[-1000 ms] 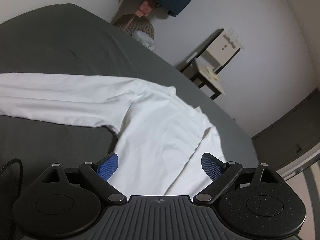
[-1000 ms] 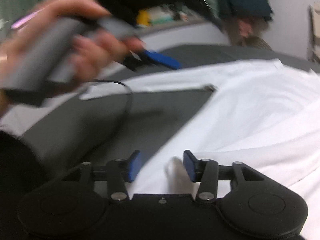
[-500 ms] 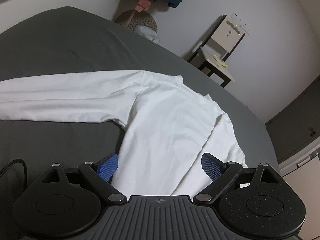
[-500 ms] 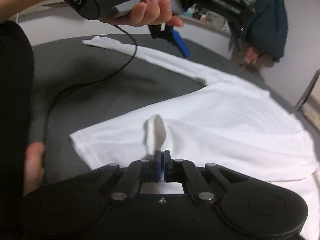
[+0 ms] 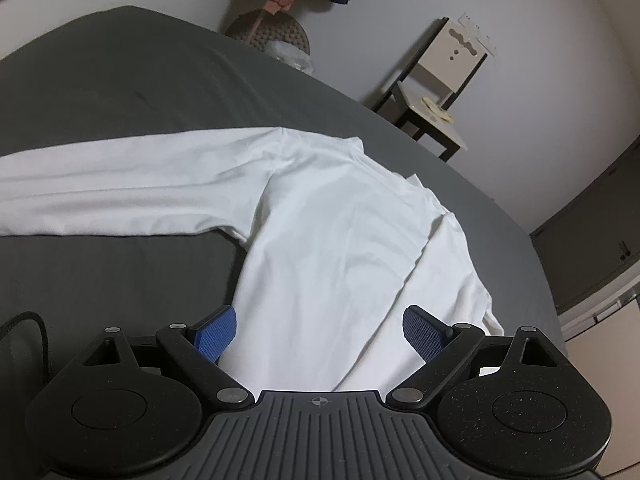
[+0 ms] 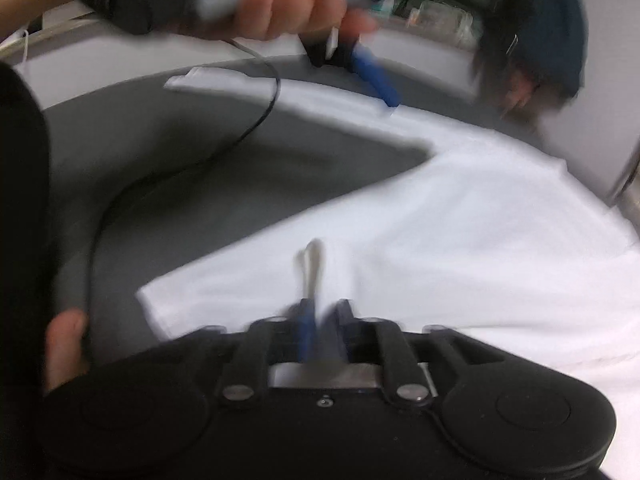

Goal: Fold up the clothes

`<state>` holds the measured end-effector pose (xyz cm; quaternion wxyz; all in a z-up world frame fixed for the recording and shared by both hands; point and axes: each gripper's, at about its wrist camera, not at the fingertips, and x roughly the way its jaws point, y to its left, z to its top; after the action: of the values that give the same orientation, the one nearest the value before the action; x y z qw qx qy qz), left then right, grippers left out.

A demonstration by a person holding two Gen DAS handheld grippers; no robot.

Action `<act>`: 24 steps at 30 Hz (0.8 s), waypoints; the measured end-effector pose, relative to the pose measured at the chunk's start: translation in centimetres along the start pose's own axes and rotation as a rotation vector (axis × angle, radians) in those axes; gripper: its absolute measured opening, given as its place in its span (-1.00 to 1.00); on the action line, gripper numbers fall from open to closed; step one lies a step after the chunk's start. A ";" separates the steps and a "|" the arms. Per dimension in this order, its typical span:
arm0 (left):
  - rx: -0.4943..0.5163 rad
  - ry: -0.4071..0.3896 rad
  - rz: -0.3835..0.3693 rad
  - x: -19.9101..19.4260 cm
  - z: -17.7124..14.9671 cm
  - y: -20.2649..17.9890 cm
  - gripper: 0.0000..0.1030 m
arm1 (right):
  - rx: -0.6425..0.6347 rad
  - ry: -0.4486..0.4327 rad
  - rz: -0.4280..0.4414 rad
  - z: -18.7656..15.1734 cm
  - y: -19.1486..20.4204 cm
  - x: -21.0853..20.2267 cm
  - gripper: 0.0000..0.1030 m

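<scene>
Lying on one grey bed (image 5: 120, 92), one white shirt (image 5: 332, 240), two grippers: left gripper (image 5: 319, 334), right gripper (image 6: 323, 322)

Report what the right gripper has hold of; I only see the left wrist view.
Observer: The right gripper has its fingers close together around a raised ridge of the white shirt, near its edge. Blur hides whether they clamp it.
Operator: Say where my left gripper sits from there.
Observer: The left gripper hangs just above the spread sleeve, held by a hand.
Operator: Check for anything trailing.
Observer: A black cable drops from it and loops across the grey bed.
</scene>
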<state>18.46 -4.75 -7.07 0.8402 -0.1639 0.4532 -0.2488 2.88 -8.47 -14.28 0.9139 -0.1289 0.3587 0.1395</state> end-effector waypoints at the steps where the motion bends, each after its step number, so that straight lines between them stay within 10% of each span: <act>1: -0.004 0.003 -0.010 0.1 0.0 0.0 0.77 | -0.005 0.007 0.015 -0.2 0.1 -0.3 -0.72; 6: 0.038 0.030 -0.043 0.9 -0.5 -1.3 0.77 | 0.116 -0.012 0.128 0.4 -3.3 -3.9 -0.64; 10: 0.137 0.025 -0.047 1.6 -1.4 -3.5 0.77 | 0.394 -0.140 -0.076 0.3 -12.8 -9.6 0.32; 13: 0.181 0.035 -0.074 2.3 -2.2 -5.0 0.77 | 0.741 -0.173 -0.232 -2.5 -23.8 -11.4 0.31; 19: 0.280 0.153 -0.224 5.4 -5.4 -8.6 0.77 | 1.210 -0.279 -0.158 -8.3 -34.9 -8.8 0.31; 24: 0.517 0.180 -0.175 7.1 -8.7 -10.8 0.77 | 1.442 -0.349 -0.106 -11.2 -39.9 -5.9 0.31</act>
<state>11.54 -18.09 -11.11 0.7858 0.0400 0.4315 -0.4413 5.61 -50.19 -12.73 0.8208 0.5100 0.2040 -0.1565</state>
